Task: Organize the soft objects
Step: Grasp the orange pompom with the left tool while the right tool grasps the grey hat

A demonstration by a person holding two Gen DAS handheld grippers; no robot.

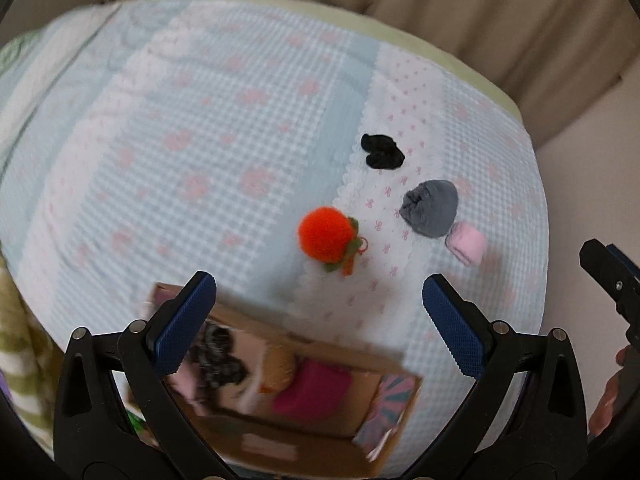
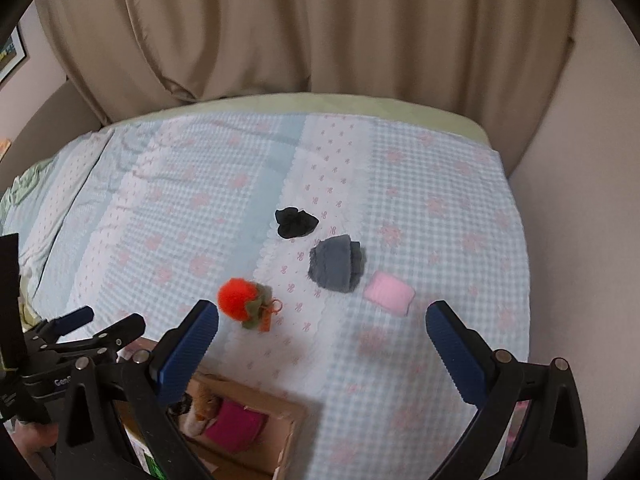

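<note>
Checked bedspread (image 2: 440,208) carries a fuzzy orange pompom (image 2: 237,294); left gripper (image 1: 320,320) and right gripper (image 2: 322,346) fingers gape wide, empty.

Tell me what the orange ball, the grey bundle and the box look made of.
Orange ball: fuzzy, matte, seemingly yarn or felted fibre, with green leaf-like trim.
Grey bundle: soft knit or fleece fabric, folded, matte.
Box: plain brown cardboard, dull, with open flaps.

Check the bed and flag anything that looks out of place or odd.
Nothing is damaged or spilled. Four soft items lie loose on the bedspread outside the cardboard box: the orange pom-pom toy, black scrunchie, grey rolled cloth and pink pad. Both claws are open and empty.
</note>
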